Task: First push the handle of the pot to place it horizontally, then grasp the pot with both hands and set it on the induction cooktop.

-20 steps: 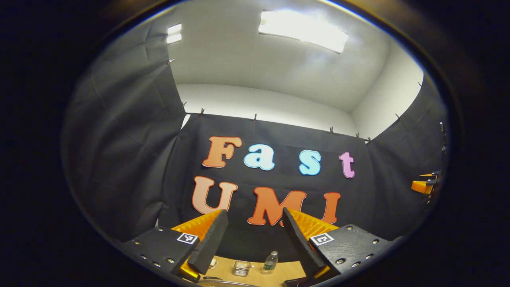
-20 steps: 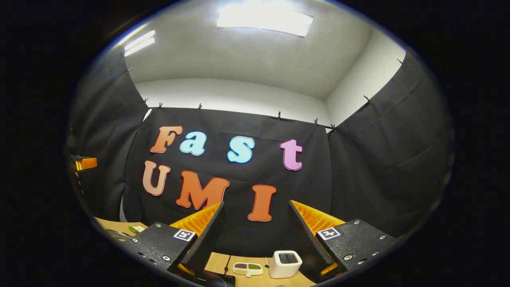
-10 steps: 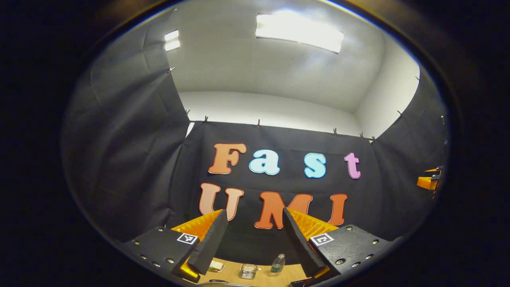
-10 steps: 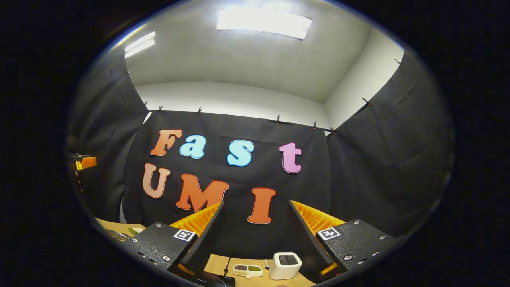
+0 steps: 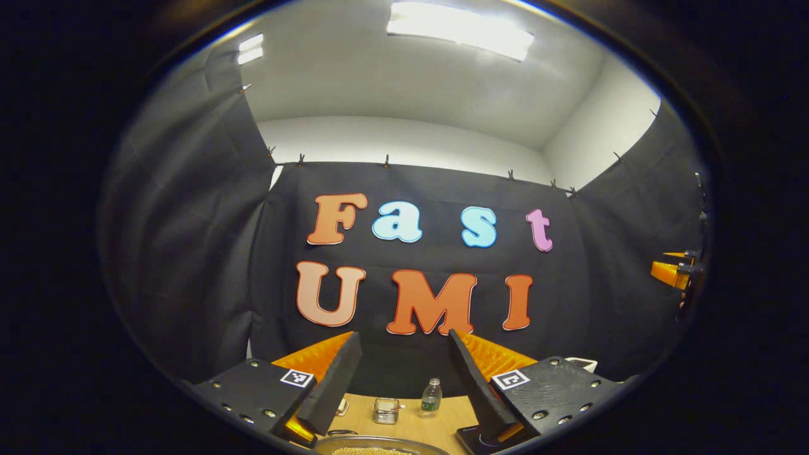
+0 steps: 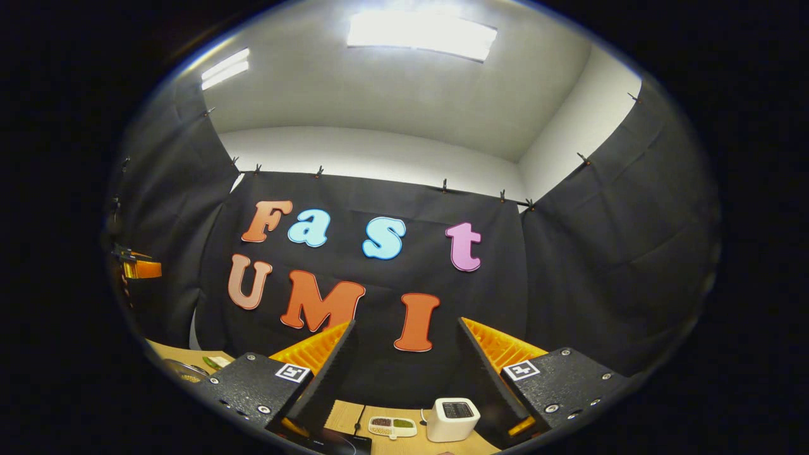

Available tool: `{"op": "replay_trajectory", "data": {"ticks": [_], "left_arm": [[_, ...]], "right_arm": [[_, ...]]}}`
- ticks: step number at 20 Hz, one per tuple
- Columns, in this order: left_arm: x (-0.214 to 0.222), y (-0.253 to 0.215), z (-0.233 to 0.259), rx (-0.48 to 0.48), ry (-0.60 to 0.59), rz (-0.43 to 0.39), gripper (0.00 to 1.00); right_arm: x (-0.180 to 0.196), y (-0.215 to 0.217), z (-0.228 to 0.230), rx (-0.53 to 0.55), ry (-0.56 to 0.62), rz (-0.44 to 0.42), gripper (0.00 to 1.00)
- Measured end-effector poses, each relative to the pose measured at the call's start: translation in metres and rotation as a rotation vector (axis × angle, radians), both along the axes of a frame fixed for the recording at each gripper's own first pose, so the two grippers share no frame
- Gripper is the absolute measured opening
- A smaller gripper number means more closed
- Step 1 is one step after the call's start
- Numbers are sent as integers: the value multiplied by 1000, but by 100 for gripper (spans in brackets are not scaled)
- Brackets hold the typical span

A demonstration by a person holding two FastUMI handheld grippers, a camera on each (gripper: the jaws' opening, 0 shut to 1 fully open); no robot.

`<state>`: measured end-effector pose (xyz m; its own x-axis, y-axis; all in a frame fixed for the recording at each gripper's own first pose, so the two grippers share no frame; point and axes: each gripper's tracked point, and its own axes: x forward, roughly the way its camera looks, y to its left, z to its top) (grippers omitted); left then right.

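The pot [image 5: 373,446] shows as a metal rim with pale grainy contents at the bottom edge of the left gripper view, just below my left gripper [image 5: 402,338], which is open and holds nothing. A dark corner of the induction cooktop [image 5: 480,436] lies right of the pot. In the right gripper view, my right gripper [image 6: 406,325] is open and empty above the black cooktop [image 6: 335,442]. The pot's rim [image 6: 183,373] peeks in at the far left there. Each gripper appears at the other view's side edge: the right gripper [image 5: 673,273] and the left gripper [image 6: 139,268].
On the wooden table [image 5: 411,426] stand a small plastic bottle [image 5: 431,398] and a glass jar [image 5: 385,411]. A white boxy appliance [image 6: 452,418] and a small divided dish [image 6: 392,426] sit at the back beside a cable [image 6: 359,417].
The left gripper view has tipped downward, so the pot's rim and the cooktop corner come further into sight. The right gripper has hardly moved. Both stay open.
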<state>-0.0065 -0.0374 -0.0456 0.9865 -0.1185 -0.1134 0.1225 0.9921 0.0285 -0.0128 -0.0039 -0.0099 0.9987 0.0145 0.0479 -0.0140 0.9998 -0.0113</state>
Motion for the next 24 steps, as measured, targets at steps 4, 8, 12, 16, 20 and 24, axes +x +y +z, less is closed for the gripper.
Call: {"op": "replay_trajectory", "data": {"ticks": [4, 8, 12, 16, 20, 24], "left_arm": [[-3, -18, -38, 42, 122, -57, 85], [-15, -30, -83, 119, 262, -143, 80], [-37, -36, -143, 228, 416, -251, 43], [-67, -44, -183, 243, 547, -322, 21], [-98, -48, -213, 286, 677, -416, 11], [-120, -43, -232, 327, 759, -447, 8]], "right_arm": [[0, 3, -15, -2, 17, 8, 95], [-2, 13, -35, 8, 36, 49, 95], [-4, 14, -55, -24, 55, 49, 95], [-9, 16, -65, -54, 48, 42, 95], [-16, 16, -75, -59, 50, 36, 95], [-22, 15, -96, -51, 75, 33, 95]]}}
